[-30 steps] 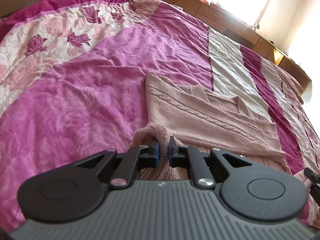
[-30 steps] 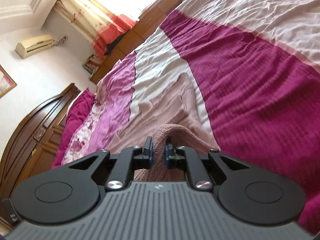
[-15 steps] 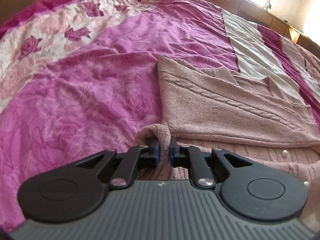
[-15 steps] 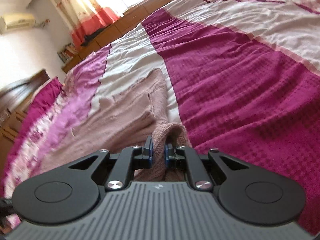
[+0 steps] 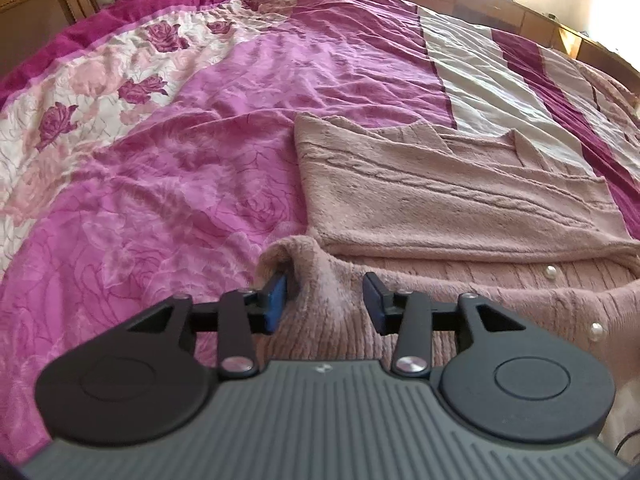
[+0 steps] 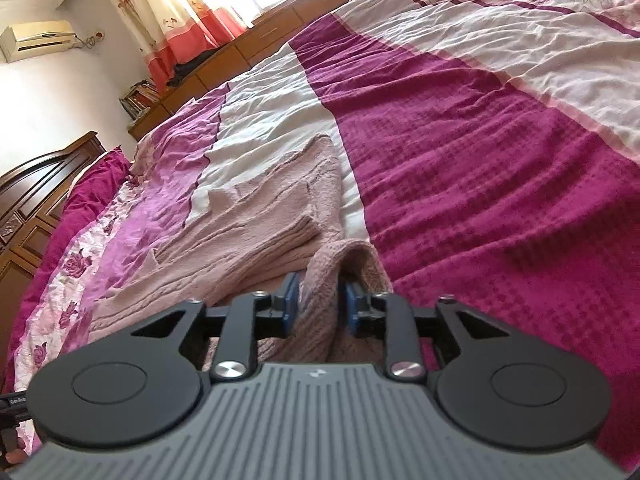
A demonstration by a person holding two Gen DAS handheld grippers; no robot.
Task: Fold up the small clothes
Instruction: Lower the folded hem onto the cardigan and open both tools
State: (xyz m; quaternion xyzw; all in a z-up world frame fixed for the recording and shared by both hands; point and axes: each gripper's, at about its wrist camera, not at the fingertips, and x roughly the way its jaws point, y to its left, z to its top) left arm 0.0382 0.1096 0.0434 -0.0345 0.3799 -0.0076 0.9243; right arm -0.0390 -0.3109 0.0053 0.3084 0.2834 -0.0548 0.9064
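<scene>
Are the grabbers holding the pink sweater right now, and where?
Neither holds it. The left gripper and right gripper are open, and the pink sweater edge lies loose between their fingers.

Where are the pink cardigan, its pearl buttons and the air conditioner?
cardigan (image 5: 440,200): left wrist view, folded upper layer.
pearl button (image 5: 551,270): left wrist view, the bead itself.
air conditioner (image 6: 38,38): right wrist view, front panel.

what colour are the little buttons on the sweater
Pearly white buttons on the pink sweater, clearest in left wrist view.
</scene>
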